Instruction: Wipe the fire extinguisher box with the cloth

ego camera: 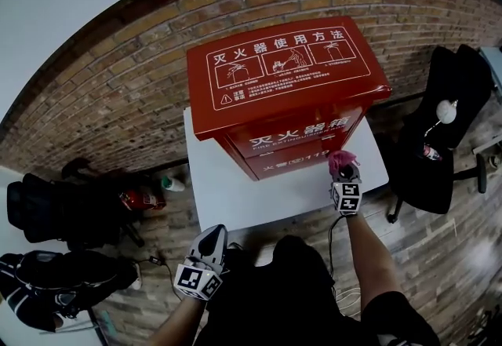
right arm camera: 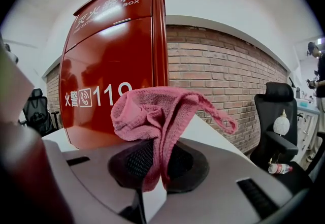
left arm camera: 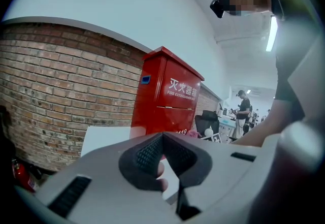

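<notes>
Two hand-held grippers, one cloth [right arm camera: 152, 111], one fire extinguisher box [ego camera: 282, 93], one table [ego camera: 227, 187].

The left gripper [left arm camera: 162, 139] is held low, short of the white table's near edge. Its jaws are brought together and nothing is held between them. Ahead of it and to its right, the single red box is seen standing upright on the table, backed by a brick wall [ego camera: 118, 93]. The right gripper [right arm camera: 155, 159] is raised over the table, close before the lower right of the box's front. The pink cloth is pinched between its jaws and bunched above them, with one loose end trailing to the right. Whether the cloth touches the box cannot be told. To the right of this gripper one black office chair [ego camera: 443, 132] is seen, with one plastic bottle [right arm camera: 279, 168] lying on it.
</notes>
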### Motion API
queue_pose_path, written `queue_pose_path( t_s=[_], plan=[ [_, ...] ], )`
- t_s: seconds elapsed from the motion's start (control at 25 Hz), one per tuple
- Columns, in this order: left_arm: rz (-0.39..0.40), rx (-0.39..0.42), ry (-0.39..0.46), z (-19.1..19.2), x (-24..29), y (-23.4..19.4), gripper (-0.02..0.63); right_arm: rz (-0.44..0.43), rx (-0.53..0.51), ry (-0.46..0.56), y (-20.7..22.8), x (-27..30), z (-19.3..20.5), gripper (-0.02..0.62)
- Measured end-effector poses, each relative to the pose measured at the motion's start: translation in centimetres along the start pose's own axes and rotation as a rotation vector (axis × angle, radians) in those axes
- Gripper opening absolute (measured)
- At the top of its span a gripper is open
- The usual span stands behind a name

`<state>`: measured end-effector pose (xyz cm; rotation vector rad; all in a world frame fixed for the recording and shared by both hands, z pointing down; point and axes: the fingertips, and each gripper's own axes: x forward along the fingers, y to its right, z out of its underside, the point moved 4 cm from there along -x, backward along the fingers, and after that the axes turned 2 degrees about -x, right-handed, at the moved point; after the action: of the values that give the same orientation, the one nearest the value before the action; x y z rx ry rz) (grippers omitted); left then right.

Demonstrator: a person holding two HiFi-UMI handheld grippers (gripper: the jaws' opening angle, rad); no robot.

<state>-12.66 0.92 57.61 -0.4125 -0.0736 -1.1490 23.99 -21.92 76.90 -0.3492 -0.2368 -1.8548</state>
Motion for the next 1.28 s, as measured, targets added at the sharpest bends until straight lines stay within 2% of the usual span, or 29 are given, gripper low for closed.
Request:
queue_pose_path(
  t_s=[0.28, 0.52, 0.8, 1.28],
  plan=[
    [-0.006, 0.001, -0.002, 1.4, -1.2, -0.6, 0.017, 0.019, 0.03, 0.014, -0.5, 0.3, 0.9, 0.061],
    [-0.01, -0.01, -0.006, 1.4, -2.5, -1.0, 0.017, -0.017, -0.011, 0.011, -3.0, 0.3, 0.9, 0.061],
    [-0.01, -0.01, -0.013, 1.6, -3.4, -1.4, 0.017, -0.034, 0.022, 0.01, -5.3, 0.4, 0.8, 0.061],
    [-0.011, -0.011, -0.001, 1.8, -4.5, -2.5, 0.017, -0.087, 0.017, 0.001, -9.6, 0.7, 1.0, 0.061]
  ],
)
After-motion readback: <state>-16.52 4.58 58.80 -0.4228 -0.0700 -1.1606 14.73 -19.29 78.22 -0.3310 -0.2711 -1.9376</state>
